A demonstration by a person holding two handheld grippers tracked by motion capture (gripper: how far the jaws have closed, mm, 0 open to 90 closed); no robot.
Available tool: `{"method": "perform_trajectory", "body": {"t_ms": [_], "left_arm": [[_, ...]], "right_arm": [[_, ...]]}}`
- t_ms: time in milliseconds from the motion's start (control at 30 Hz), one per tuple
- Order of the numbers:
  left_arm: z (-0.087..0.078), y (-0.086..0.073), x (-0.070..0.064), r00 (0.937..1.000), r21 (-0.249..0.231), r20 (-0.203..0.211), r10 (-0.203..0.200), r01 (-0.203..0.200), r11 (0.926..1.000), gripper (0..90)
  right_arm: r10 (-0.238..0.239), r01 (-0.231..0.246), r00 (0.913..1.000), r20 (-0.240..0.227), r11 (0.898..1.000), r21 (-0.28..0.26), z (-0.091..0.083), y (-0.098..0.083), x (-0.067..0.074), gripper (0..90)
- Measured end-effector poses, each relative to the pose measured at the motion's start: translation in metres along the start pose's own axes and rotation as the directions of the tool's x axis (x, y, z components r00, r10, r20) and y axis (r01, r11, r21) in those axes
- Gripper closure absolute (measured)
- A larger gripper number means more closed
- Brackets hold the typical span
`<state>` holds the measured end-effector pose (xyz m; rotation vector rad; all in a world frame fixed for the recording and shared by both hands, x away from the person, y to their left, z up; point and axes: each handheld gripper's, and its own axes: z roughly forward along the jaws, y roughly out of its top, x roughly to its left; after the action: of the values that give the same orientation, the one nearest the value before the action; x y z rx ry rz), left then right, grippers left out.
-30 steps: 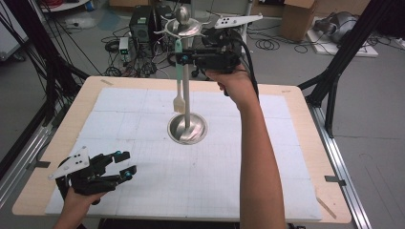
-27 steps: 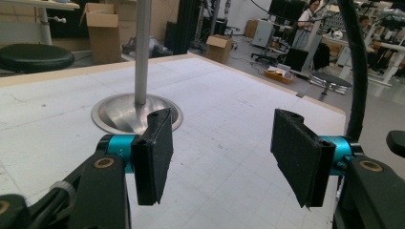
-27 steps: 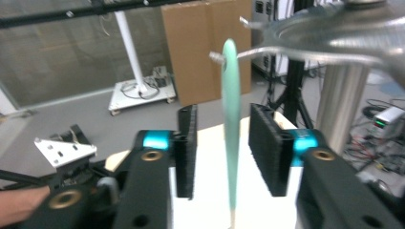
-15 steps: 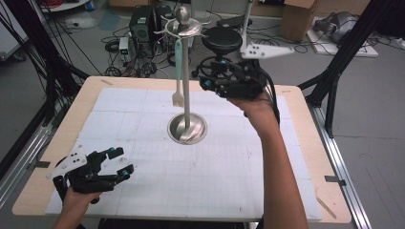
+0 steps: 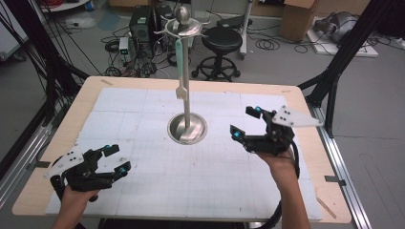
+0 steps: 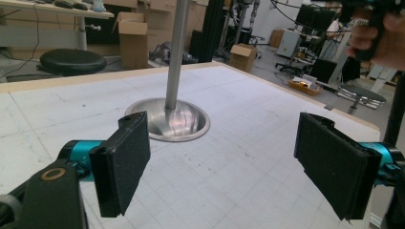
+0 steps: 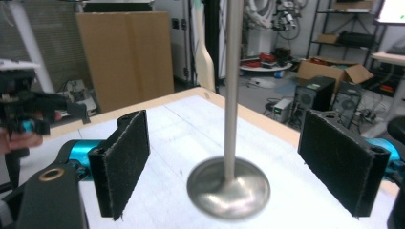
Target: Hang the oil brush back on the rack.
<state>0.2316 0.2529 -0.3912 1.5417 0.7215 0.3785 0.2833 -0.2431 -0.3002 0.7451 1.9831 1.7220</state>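
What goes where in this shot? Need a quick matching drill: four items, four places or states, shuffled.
Things:
1. pale green and white spatula
2. round shiny steel stand base
3. left gripper
4. right gripper

Places or states:
A. jaws open, near the table's front left corner
B. hanging from a hook at the top of the pole
C. jaws open, to the right of the stand
D. resting mid-table on the white gridded mat

Pairs: 1-B, 2-D, 3-A, 4-C
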Motion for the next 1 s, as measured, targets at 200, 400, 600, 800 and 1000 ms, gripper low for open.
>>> {"method": "perform_trajectory", "body": {"t_ms": [200, 400, 600, 800, 1000], "left_arm": [[0.002, 0.000, 0.001, 1.0000, -0.003, -0.001, 0.007, -0.007, 1.0000, 20.5], [0.001, 0.000, 0.001, 0.9998, -0.012, -0.008, 0.019, -0.019, 0.9998, 20.6], [0.000, 0.000, 0.001, 0.9998, -0.019, -0.016, 0.015, -0.015, 0.9997, 20.5], [-0.003, -0.001, 0.002, 0.9996, -0.021, -0.022, 0.015, -0.015, 0.9997, 20.5], [-0.005, -0.002, 0.003, 0.9996, -0.024, -0.024, 0.013, -0.013, 0.9996, 20.5]], "right_arm": [[0.024, -0.022, 0.9952, 0.095, 1.000, -0.022, -0.034, -0.045, 0.004, 16.9], [0.026, -0.024, 0.9871, 0.158, 1.000, -0.011, -0.056, -0.077, 0.012, 16.9], [0.025, -0.030, 0.9842, 0.175, 0.999, 0.026, -0.063, -0.092, 0.019, 16.9], [0.039, -0.044, 0.9830, 0.180, 0.999, 0.020, -0.064, -0.095, 0.019, 16.9], [0.053, -0.057, 0.9829, 0.176, 0.998, 0.018, -0.063, -0.097, 0.020, 16.9]]}}
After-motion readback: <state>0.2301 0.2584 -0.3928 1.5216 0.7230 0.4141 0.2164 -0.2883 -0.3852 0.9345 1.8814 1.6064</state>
